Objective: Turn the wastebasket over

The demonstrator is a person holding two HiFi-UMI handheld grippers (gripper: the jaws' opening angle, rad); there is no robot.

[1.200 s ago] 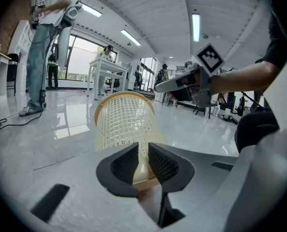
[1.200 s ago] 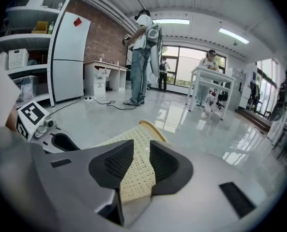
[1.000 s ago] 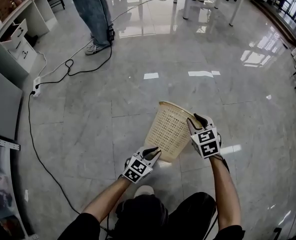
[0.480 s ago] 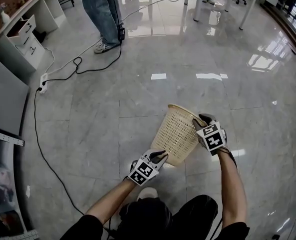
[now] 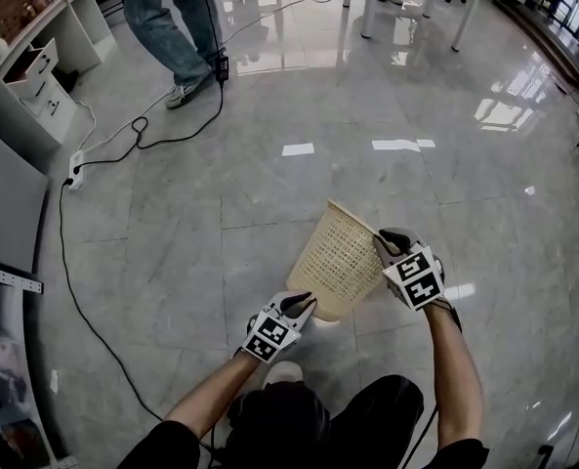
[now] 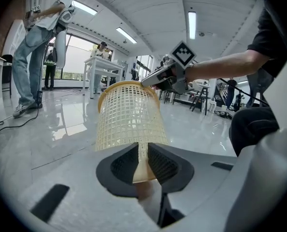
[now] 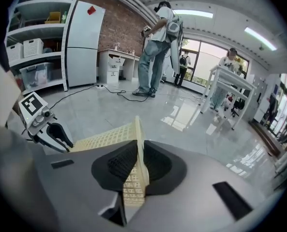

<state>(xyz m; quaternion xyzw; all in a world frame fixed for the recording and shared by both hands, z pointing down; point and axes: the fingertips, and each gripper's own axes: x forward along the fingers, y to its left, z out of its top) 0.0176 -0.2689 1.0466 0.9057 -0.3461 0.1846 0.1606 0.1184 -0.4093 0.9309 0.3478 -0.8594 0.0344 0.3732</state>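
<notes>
Wastebasket [image 5: 340, 260], a cream plastic one with lattice walls, is being held tipped well over above the glossy grey floor [image 5: 269, 184], its open mouth pointing up and away from the person handling it and its base turned back toward them. Whether any part of it is touching the floor I cannot tell.

The left gripper [image 5: 304, 303] is biting the wastebasket at the base. In the left gripper view its dark ribbed jaws are standing only a sliver apart, with the bottom edge of the lattice wall pinched between them. The right gripper [image 5: 387, 237] is sitting at the opposite end, on the rim. Its jaws have just been closing, and in the right gripper view they are now pressing on the thin rim wall from both sides, one jaw inside the wastebasket and one outside.

Both of the person's forearms are reaching out to the wastebasket from the near side.

Well beyond the wastebasket, a person in jeans [image 5: 167, 27] is standing on the floor. A black cable [image 5: 172, 135] is trailing from beside that person's feet to a white power strip [image 5: 71, 171], far off to the wastebasket's left. A white cabinet [image 5: 35, 76] is standing farther out the same way.
</notes>
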